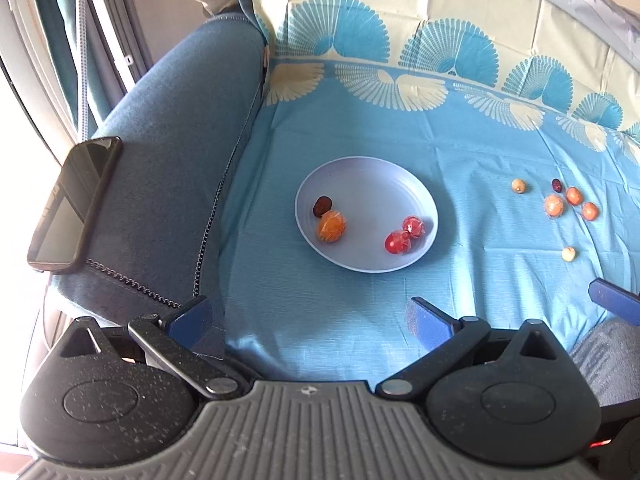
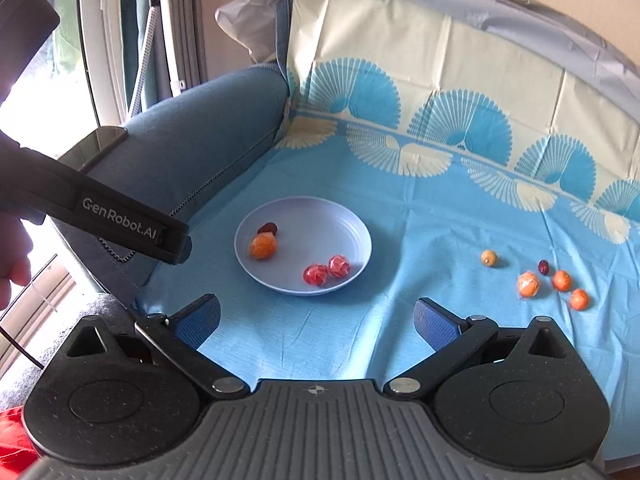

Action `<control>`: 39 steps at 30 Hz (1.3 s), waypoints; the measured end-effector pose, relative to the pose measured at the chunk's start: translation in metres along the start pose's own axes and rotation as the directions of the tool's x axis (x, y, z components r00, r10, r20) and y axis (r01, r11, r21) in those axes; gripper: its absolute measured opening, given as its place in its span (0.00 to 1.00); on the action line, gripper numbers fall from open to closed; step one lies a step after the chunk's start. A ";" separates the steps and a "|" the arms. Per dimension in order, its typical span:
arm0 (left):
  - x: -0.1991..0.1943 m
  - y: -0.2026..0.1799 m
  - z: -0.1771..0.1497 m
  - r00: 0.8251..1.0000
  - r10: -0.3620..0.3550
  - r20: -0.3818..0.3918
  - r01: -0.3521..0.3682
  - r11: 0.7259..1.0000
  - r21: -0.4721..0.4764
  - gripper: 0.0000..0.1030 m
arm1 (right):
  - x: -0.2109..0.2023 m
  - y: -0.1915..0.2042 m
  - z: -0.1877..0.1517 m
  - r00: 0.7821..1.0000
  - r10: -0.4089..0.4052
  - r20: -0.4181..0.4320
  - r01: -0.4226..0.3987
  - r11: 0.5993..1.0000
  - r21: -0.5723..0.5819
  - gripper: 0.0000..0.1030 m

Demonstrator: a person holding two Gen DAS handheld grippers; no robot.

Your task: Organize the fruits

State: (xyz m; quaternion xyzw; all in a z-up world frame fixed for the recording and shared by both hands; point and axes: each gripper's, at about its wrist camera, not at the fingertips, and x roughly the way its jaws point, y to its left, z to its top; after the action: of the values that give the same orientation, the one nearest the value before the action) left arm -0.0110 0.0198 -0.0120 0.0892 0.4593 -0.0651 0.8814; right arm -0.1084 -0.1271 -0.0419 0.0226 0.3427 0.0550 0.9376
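Note:
A pale blue plate (image 1: 372,176) (image 2: 320,224) sits on the blue cloth and holds a dark date (image 1: 322,206), a wrapped orange fruit (image 1: 331,226) and two red wrapped fruits (image 1: 406,234) (image 2: 327,270). Loose fruits lie on the cloth to its right: several small oranges (image 1: 574,196) (image 2: 562,280), a date (image 2: 543,267) and a pale fruit (image 1: 519,186) (image 2: 489,258). My left gripper (image 1: 310,316) is open with nothing between its fingers, short of the plate. My right gripper (image 2: 318,320) is also open and holds nothing, near the cloth's front edge.
A black phone (image 1: 76,204) (image 2: 98,146) lies on the blue sofa arm (image 1: 172,152) to the left. The patterned cloth climbs the sofa back behind the plate. In the right wrist view the left gripper's body (image 2: 100,216) and a hand (image 2: 12,256) fill the left side.

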 end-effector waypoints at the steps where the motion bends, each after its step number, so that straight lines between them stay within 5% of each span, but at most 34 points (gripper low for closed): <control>1: -0.003 -0.001 -0.001 1.000 0.001 0.006 -0.001 1.000 0.004 1.00 | -0.003 0.000 -0.001 1.000 -0.002 0.009 0.002 1.000 -0.002 0.99; 17: -0.020 -0.017 -0.010 1.000 0.005 0.023 -0.007 0.999 0.050 1.00 | -0.029 -0.004 -0.011 0.997 -0.025 0.068 0.023 0.999 0.024 0.99; 28: 0.001 -0.041 0.002 0.999 0.010 -0.032 -0.008 0.997 0.079 1.00 | -0.018 -0.035 -0.021 0.998 -0.046 0.052 0.041 0.993 0.108 0.99; 34: 0.015 -0.074 0.017 0.999 -0.001 -0.033 0.005 0.993 0.122 1.00 | -0.010 -0.079 -0.028 0.986 -0.153 0.071 0.136 0.969 0.207 0.99; 39: 0.040 -0.123 0.037 0.995 -0.079 -0.058 0.087 0.984 0.153 1.00 | -0.001 -0.139 -0.037 0.958 -0.284 0.050 0.256 0.918 0.303 0.99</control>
State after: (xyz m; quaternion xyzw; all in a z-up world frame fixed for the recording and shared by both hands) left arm 0.0170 -0.1093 -0.0364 0.1402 0.4788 -0.1351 0.8560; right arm -0.1206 -0.2650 -0.0808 0.1165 0.3031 -0.1276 0.9372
